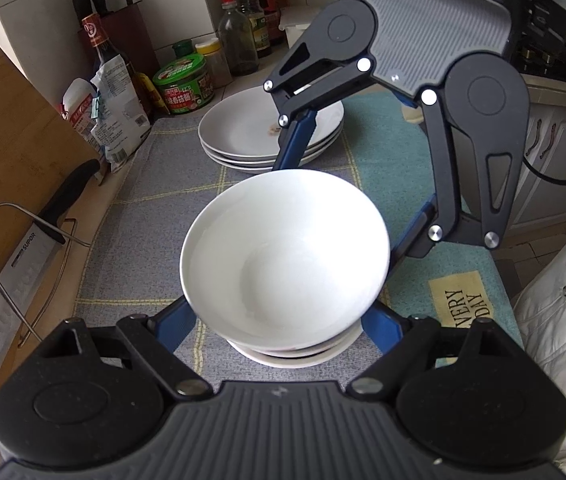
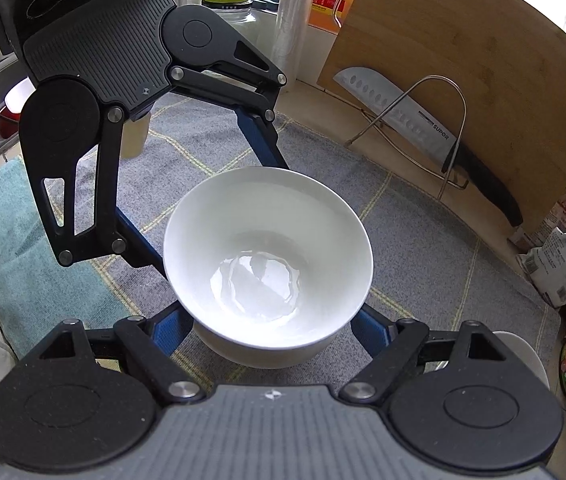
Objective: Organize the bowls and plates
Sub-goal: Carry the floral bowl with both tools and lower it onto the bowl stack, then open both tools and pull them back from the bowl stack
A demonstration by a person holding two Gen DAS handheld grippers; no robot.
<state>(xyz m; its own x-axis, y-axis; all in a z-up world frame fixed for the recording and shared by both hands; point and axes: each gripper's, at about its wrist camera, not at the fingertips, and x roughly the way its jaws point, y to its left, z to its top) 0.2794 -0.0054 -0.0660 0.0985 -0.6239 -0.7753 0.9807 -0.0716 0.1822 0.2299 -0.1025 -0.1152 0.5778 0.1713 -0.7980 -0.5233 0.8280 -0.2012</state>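
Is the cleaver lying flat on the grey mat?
No, the cleaver leans in a wire rack against the wooden cutting board, beyond the mat's edge.

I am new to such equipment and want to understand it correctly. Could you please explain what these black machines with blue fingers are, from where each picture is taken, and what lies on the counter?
These are two hand-held grippers. A person carries one in each hand, and each has a camera looking along its two fingers. One picture is taken from the left gripper, the other from the right gripper. Each picture also shows the other gripper opposite.

Both grippers have their fingers on either side of one white round ceramic bowl, which is tilted above a stack of white bowls. The bowl hides whether the fingers press on it.

Around it are a grey checked cloth, a teal mat, a stack of white plates, a steel knife in a wire rack and a wooden cutting board.
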